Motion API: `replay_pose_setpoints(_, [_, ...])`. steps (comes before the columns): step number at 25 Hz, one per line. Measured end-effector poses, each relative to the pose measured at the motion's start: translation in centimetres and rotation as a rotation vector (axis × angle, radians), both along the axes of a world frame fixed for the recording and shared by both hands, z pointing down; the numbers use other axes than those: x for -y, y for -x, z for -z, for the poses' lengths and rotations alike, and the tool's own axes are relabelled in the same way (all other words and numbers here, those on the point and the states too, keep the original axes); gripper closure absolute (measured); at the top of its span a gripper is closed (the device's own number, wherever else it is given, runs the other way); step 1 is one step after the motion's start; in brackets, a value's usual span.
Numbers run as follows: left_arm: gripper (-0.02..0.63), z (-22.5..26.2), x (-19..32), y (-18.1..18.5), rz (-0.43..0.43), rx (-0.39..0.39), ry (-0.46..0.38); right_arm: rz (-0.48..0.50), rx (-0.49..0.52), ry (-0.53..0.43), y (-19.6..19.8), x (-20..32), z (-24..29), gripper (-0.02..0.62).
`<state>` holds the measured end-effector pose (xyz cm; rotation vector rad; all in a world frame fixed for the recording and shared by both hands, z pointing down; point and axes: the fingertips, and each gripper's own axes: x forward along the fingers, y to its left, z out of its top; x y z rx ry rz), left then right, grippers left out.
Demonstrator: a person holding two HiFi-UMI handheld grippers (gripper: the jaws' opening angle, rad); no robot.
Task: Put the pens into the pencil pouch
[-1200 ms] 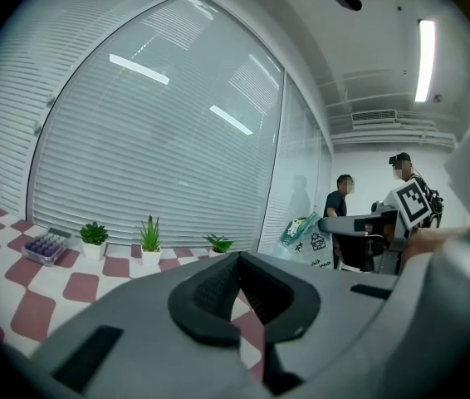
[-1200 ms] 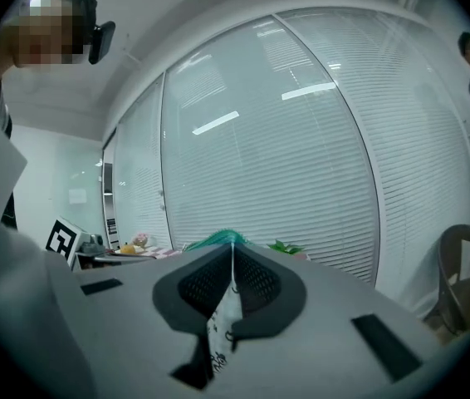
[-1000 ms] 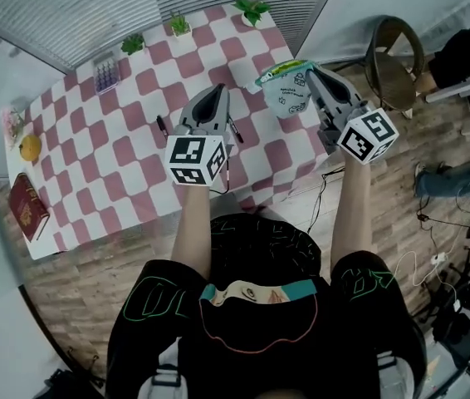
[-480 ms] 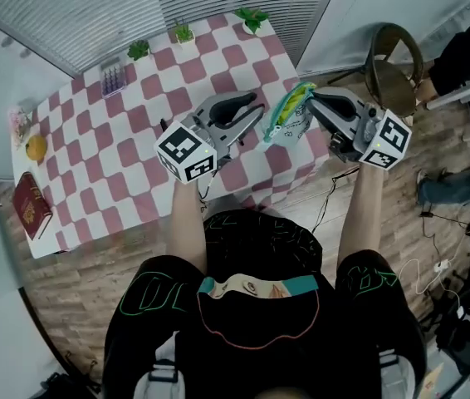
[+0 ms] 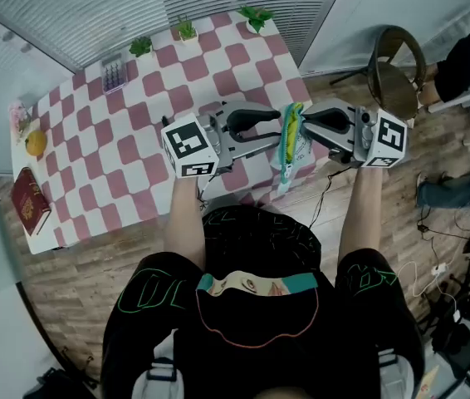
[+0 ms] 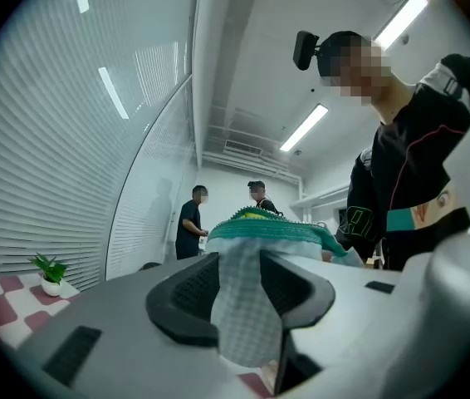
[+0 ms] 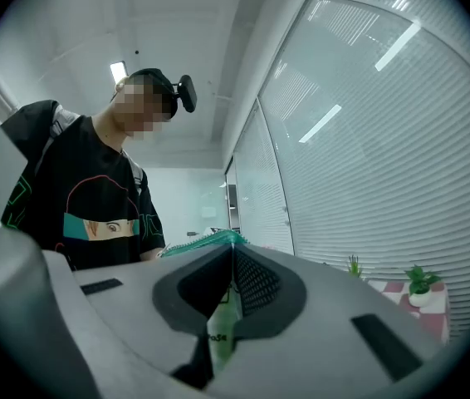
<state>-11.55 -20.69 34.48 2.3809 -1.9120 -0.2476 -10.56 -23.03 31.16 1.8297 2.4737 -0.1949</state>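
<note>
So the fingers of the right gripper (image 5: 308, 129) pinch the pencil pouch (image 5: 291, 146) up off the counter (image 5: 94, 158); the left gripper (image 5: 273, 130) has just been opening its fingers, pouch fabric loose between them. Probably spreading its mouth for pens.

Table (image 5: 127, 140) middle is sitting bare, a wide lane running from near edge to far edge. Left end is filling up: red book (image 5: 29, 209) at the near corner, yellow fruit (image 5: 36, 143) behind it. Far edge is carrying three small potted plants (image 5: 186, 30) and what's probably a calculator (image 5: 115, 75), too small to confirm.

Near right part is blocked. Left gripper (image 5: 275, 133) and right gripper (image 5: 305, 127) are pointing at each other above it, with the pencil pouch (image 5: 290, 152) hanging between the tips and closing that gap. Left jaws have just been opening, with pouch fabric lying between them. Right jaws are clamping the pouch.

Chair (image 5: 394, 69) is standing on the floor off the right end.
</note>
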Motion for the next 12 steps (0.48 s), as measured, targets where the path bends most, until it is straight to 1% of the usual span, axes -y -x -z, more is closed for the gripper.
replay_pose_setpoints(4, [0.451, -0.1, 0.3, -0.1, -0.010, 0.001, 0.000, 0.031, -0.016, 0.006, 0.2, -0.6, -0.5, 0.586])
replay_pose_setpoints(6, [0.464, -0.3, 0.5, 0.0, -0.005, 0.011, 0.003, 0.042, -0.021, 0.006, 0.3, -0.9, -0.8, 0.586])
replay_pose_setpoints(7, [0.482, -0.3, 0.6, 0.1, 0.000, 0.019, 0.005, 0.046, -0.024, 0.006, 0.4, -1.0, -1.0, 0.586])
replay_pose_setpoints(9, [0.555, -0.4, 0.8, 0.3, 0.011, 0.035, 0.008, 0.051, -0.030, 0.010, 0.6, -1.2, -1.2, 0.586])
replay_pose_setpoints(10, [0.581, -0.4, 0.9, 0.4, 0.015, 0.040, 0.010, 0.053, -0.032, 0.012, 0.7, -1.2, -1.3, 0.586])
replay_pose_setpoints(12, [0.594, -0.6, 1.0, 0.5, 0.021, 0.044, 0.015, 0.053, -0.036, 0.018, 0.8, -1.2, -1.4, 0.586])
